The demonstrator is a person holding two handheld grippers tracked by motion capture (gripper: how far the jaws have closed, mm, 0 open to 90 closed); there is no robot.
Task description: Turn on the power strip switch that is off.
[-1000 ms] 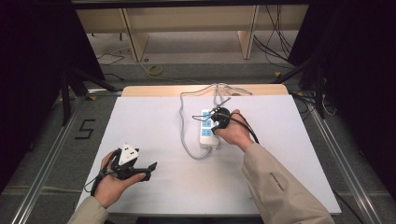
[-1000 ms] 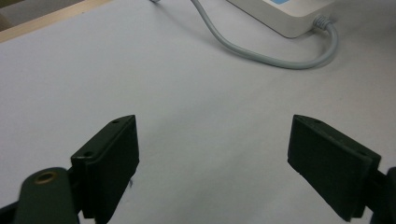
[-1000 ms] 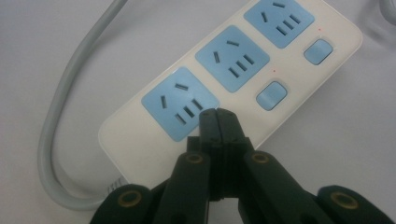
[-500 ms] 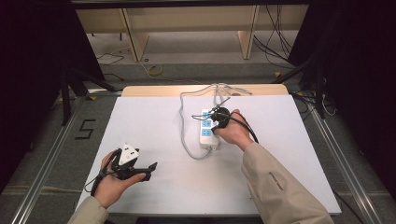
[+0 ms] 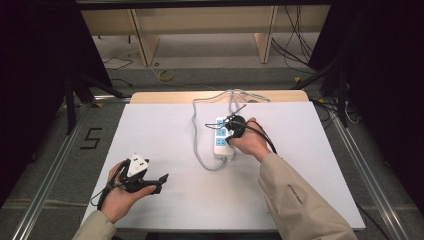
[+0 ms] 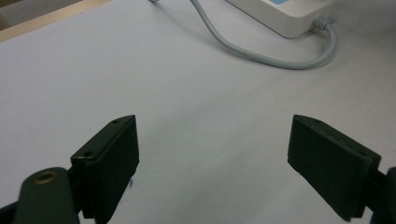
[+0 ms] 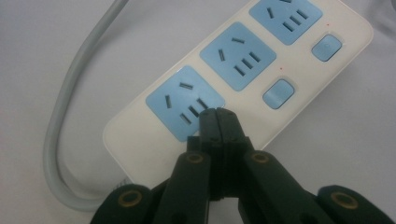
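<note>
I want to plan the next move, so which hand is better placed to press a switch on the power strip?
The right. Its gripper hangs with jaws shut over the power strip, beside the near socket. The left gripper sits open, far off at the table's near edge.

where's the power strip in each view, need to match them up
High view: power strip at table centre, under the right gripper.
Left gripper view: its corner at the top right.
Right gripper view: centre, behind the shut jaws.
Shared landmark: its grey cable.

overhead forward-down, claw cameras close, sharing power strip [image 5: 222,138]
</note>
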